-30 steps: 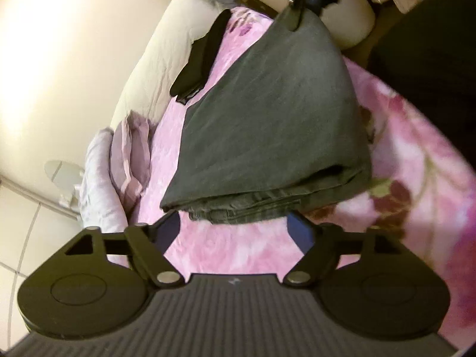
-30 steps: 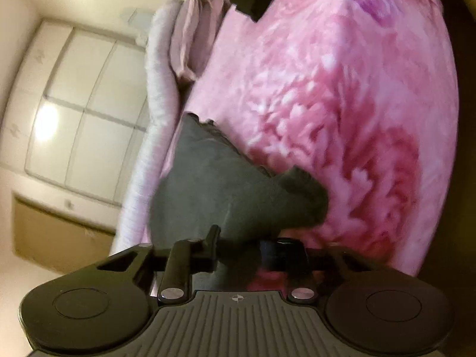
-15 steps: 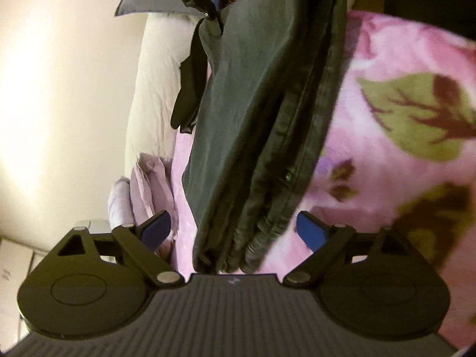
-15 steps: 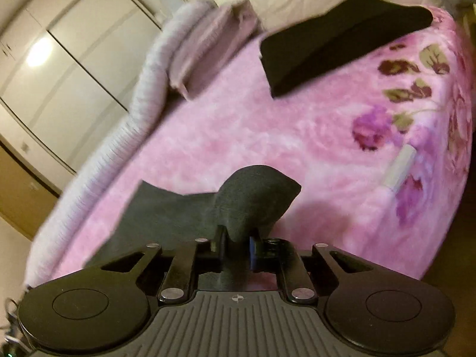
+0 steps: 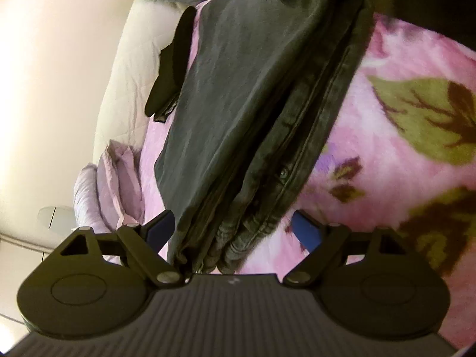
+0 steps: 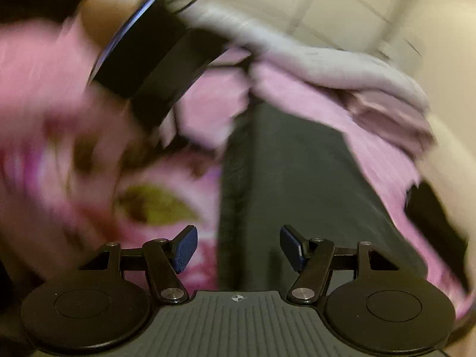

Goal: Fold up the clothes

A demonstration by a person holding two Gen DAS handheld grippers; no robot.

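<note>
Two grippers shown around folded grey trousers [image 5: 253, 113] on a pink floral blanket [image 5: 401, 148]

Left gripper [image 5: 232, 229] is closing, pads apart astride the folded end, probably to pinch it; right gripper [image 6: 238, 248] is opening, empty, trousers toward twelve o'clock.

One dark grey folded garment [image 5: 238, 95] is counted on one pink floral blanket [image 5: 401, 154]. One black folded item [image 5: 172, 65] is noted farther back on the blanket. One lilac bundle of bedding [image 5: 116, 178] is recorded at the blanket's edge, beside one cream quilt [image 5: 134, 68]. Two grippers are counted: one left gripper [image 5: 235, 229] and one right gripper [image 6: 238, 245], two blue-padded fingers [image 6: 186, 248] each.
</note>
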